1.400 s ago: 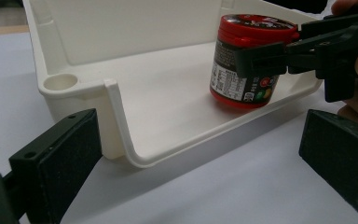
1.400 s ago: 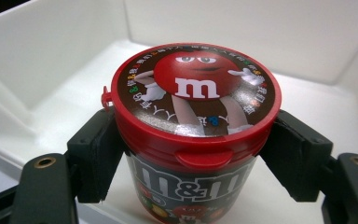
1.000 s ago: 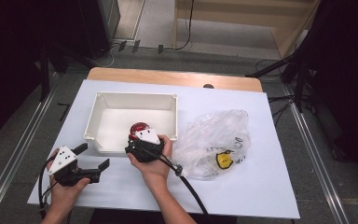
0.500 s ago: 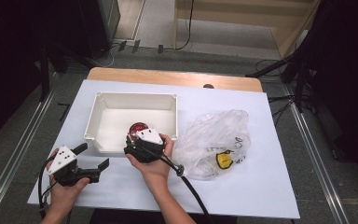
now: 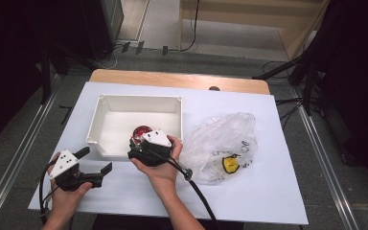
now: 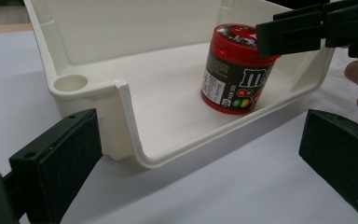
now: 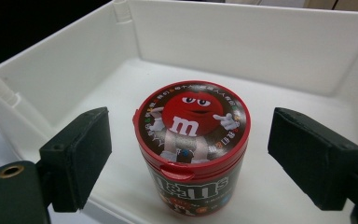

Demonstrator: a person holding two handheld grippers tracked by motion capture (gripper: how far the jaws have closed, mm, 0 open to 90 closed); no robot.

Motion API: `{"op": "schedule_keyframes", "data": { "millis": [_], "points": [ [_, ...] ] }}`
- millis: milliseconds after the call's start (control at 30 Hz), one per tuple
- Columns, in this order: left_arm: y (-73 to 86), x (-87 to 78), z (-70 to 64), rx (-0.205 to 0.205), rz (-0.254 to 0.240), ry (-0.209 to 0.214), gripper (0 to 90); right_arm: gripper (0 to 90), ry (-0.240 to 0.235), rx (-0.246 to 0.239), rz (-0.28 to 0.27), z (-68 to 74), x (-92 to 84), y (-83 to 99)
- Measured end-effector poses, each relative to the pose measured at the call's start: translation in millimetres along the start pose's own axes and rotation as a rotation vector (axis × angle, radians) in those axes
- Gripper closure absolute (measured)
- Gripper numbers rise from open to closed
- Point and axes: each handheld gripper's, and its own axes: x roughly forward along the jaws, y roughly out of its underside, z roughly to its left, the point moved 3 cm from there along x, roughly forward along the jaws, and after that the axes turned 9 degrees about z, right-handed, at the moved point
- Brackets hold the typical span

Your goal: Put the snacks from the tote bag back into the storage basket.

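A red-lidded M&M's jar point(image 7: 192, 140) stands upright on the floor of a white bin point(image 5: 106, 114), near its front wall. My right gripper point(image 7: 196, 154) reaches over that wall with a pad on each side of the jar and a gap on both sides. Its jaws have just been opening, and it is open around the jar point(image 5: 140, 132). My left gripper point(image 5: 96, 160) rests open on the white table sheet at the bin's front left corner, with nothing between its jaws. In the left gripper view, the jar point(image 6: 235, 70) shows with the right gripper's jaws beside its lid.
A crumpled clear plastic bag point(image 5: 223, 139) with a yellow item point(image 5: 230, 164) inside lies right of the bin. The white sheet point(image 5: 249, 196) covers the table, and a wooden edge point(image 5: 177, 79) shows at the back. Cables trail from both grippers toward me.
The right hand and its gripper have edged slightly left beside the jar. The jar stays in the bin. The left gripper has kept still.
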Motion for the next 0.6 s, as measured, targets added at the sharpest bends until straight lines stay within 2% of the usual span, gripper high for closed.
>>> {"op": "schedule_keyframes", "data": {
  "millis": [600],
  "points": [
    [0.2,-0.2,-1.1,0.000,0.001,0.001,0.0,13.6,0.003,-0.001,-0.015,-10.5,-15.2,-8.7]
  ]
}}
